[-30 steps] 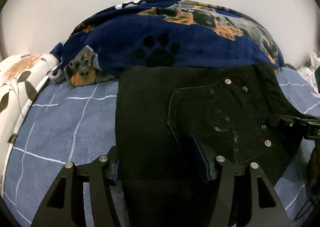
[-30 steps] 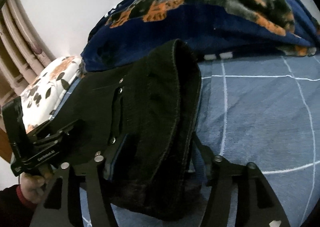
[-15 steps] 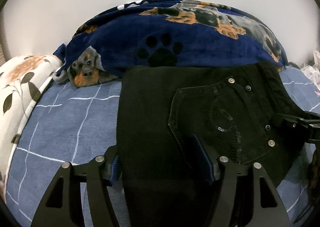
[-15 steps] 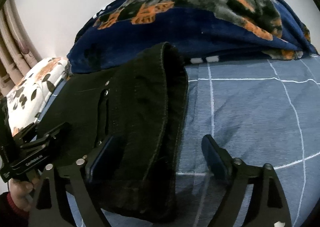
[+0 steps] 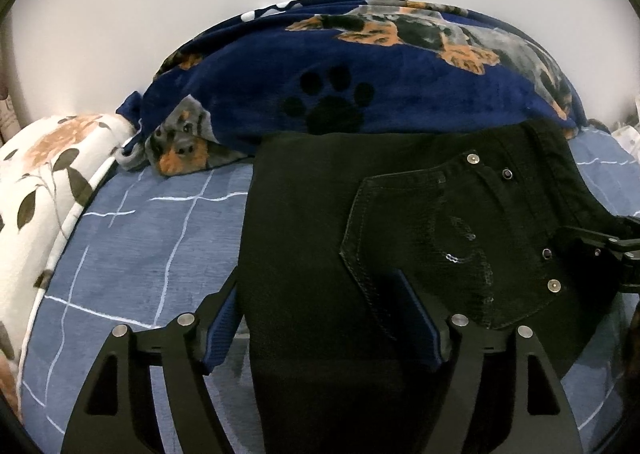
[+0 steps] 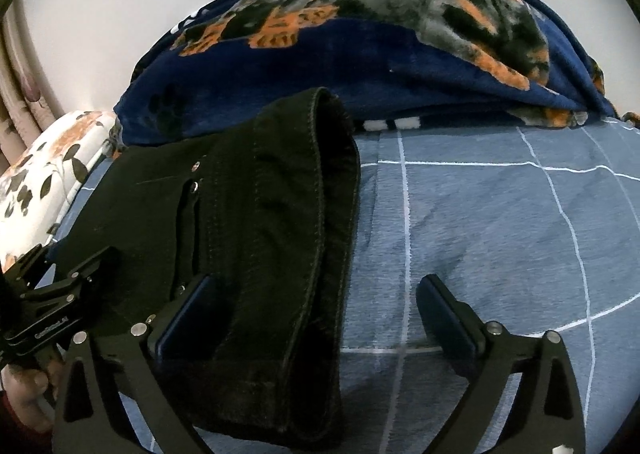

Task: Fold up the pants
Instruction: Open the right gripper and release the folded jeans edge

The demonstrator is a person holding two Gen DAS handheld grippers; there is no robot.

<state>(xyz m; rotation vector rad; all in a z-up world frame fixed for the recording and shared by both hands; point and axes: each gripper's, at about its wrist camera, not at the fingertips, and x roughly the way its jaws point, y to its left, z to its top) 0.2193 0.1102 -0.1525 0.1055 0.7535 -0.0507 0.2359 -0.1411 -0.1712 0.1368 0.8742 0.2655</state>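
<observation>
Black jeans lie folded on the blue checked bed sheet, back pocket with rivets facing up. My left gripper has its fingers spread, with the near edge of the jeans between them. In the right wrist view the waistband end of the jeans lies in a thick roll. My right gripper is wide open; its left finger rests on the jeans and its right finger is over bare sheet. The left gripper also shows at that view's left edge.
A navy dog-print fleece blanket is heaped along the white wall behind the jeans. A white floral pillow lies at the left. Blue checked sheet stretches to the right of the jeans.
My right gripper has opened and let go of the jeans' waistband, which now lies on the sheet. The left gripper has drawn back slightly.
</observation>
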